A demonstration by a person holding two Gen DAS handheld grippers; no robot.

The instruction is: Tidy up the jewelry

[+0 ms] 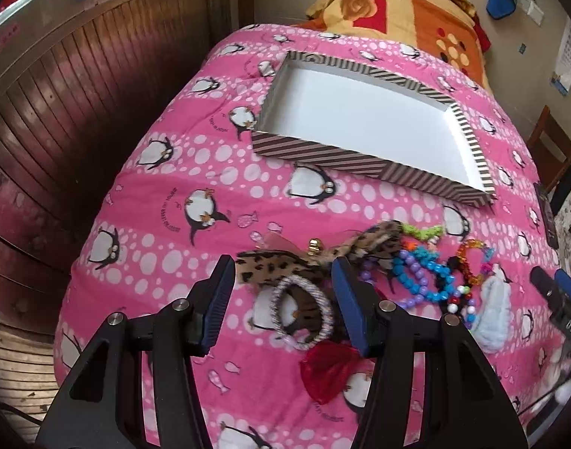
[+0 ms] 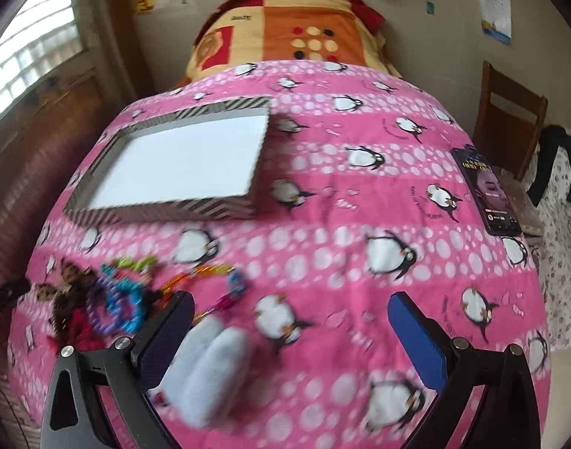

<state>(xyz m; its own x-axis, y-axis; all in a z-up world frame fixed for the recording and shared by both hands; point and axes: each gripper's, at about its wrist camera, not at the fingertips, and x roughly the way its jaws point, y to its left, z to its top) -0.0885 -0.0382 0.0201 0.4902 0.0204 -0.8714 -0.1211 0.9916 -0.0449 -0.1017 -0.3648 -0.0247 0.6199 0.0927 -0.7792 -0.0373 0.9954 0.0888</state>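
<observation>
- One striped box point(image 1: 315, 157), shallow and lidless, on the pink penguin quilt point(image 1: 165, 224) of the bed; white inside, nothing in it.
- Left tongs point(image 1: 283, 282): blue pads wide apart, gripping nothing, low over the near end of the jewelry heap.
- Between the left pads: a pale beaded bracelet point(image 1: 304, 314) flat on the quilt, with a leopard-print bow point(image 1: 311, 258) and its small gold bell just beyond; contact with either pad impossible to tell.
- Right tongs point(image 2: 291, 314): pads spread wider, holding nothing, over bare quilt.
- White fluffy piece point(image 2: 210, 366) just beside the left-hand pad of the right tongs, blurred; touching or not, cannot tell.
- Rest of the heap beside the bow, on its right in the left wrist view: blue and purple bead bracelets point(image 1: 420, 280), an orange-red beaded ring point(image 1: 468, 262), a green scrunchie point(image 1: 423, 230), a red sheer piece point(image 1: 330, 370) nearest the camera.
- All jewelry outside the box, on the quilt between box and tongs.
- Phone point(image 2: 485, 191), screen lit, at the bed's right edge, well apart from the heap.
</observation>
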